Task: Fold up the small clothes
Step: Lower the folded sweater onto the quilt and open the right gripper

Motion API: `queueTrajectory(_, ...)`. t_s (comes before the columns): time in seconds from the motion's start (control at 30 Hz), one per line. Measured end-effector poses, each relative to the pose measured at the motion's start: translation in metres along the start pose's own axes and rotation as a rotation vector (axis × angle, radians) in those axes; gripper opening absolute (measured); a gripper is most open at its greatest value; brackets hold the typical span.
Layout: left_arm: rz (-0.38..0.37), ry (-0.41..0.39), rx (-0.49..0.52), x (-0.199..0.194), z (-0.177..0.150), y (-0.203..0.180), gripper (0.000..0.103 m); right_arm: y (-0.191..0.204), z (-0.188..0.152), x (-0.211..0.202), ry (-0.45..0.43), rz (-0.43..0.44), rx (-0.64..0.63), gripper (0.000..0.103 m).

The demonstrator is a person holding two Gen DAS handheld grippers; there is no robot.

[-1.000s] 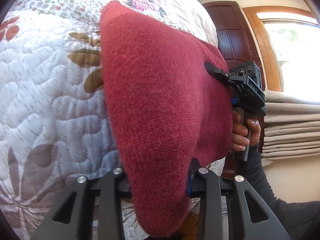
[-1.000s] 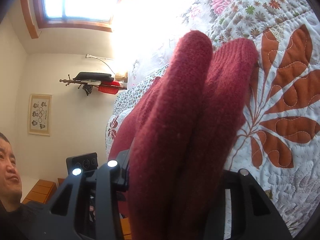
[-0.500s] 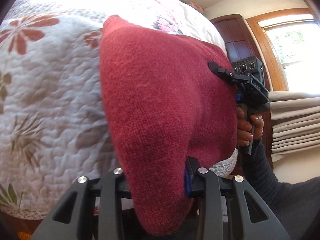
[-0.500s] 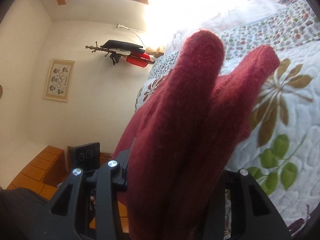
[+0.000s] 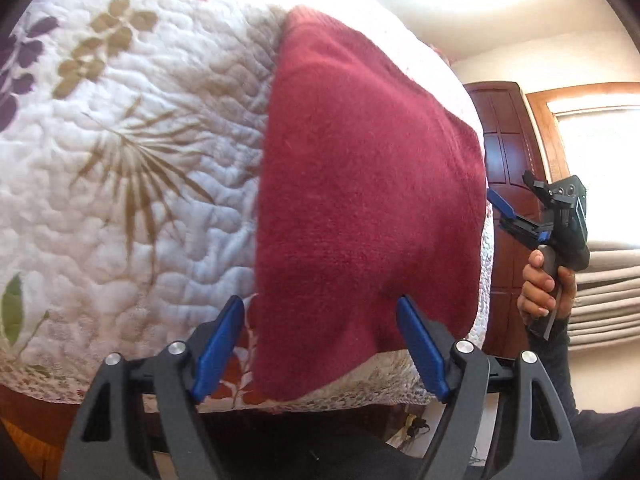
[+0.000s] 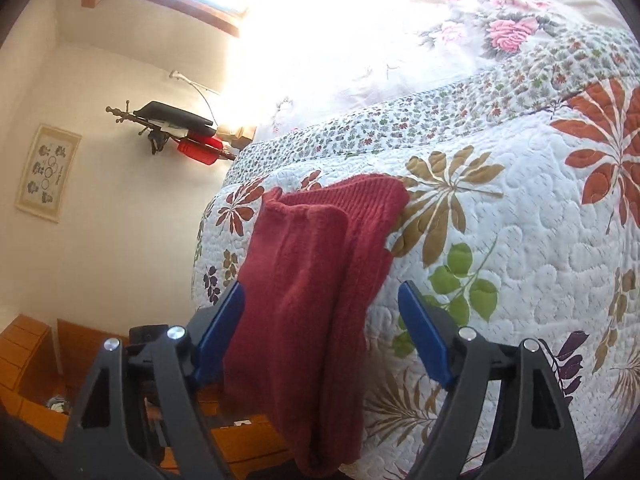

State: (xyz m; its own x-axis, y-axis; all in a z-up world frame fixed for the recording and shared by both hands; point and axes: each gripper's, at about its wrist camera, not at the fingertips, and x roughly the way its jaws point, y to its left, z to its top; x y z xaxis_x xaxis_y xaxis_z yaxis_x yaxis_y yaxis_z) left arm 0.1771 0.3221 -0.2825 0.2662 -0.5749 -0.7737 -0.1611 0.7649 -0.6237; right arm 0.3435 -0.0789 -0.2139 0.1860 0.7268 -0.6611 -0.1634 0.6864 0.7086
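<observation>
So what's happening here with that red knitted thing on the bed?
A person is folding a small red knit garment on a quilted floral bedspread, using a handheld gripper in each hand. At this moment both the left gripper and the right gripper are open. The garment lies doubled over at the bed's edge, its end hanging over the side.

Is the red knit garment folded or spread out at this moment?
Folded. The red knit garment lies doubled on the quilt, one layer stacked over another, its end hanging over the bed's edge; both grippers open.
</observation>
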Motion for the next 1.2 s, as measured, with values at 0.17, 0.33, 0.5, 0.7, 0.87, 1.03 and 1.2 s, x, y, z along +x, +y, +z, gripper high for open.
queueTrajectory(0.17, -0.058, -0.120, 0.045, -0.045, 0.003, -0.011, 0.079, 0.008, 0.016, 0.051, 0.046, -0.043, -0.023, 0.035)
queueTrajectory(0.33, -0.165, -0.138, 0.170, -0.053, 0.016, -0.053, 0.081, 0.021, 0.027, 0.045, -0.063, -0.156, -0.092, 0.007)
queueTrajectory(0.5, -0.208, -0.107, 0.152, -0.033, 0.045, -0.065, 0.081, -0.022, 0.018, 0.075, 0.009, -0.292, -0.008, 0.013)
queueTrajectory(0.7, -0.421, -0.047, 0.075, -0.005, 0.102, -0.042, 0.084, 0.028, 0.003, 0.020, -0.082, -0.235, -0.084, 0.034)
queueTrajectory(0.87, -0.519, 0.079, -0.020, 0.065, 0.134, -0.015, 0.082, 0.045, -0.047, 0.057, 0.093, -0.249, -0.192, 0.027)
queueTrajectory(1.03, -0.408, 0.110, 0.080, 0.090, 0.130, -0.032, 0.081, 0.023, -0.068, 0.075, 0.115, -0.374, -0.208, 0.019)
queueTrajectory(1.2, -0.448, 0.050, 0.203, 0.028, 0.106, -0.065, 0.081, 0.056, -0.081, 0.045, 0.073, -0.359, -0.240, 0.024)
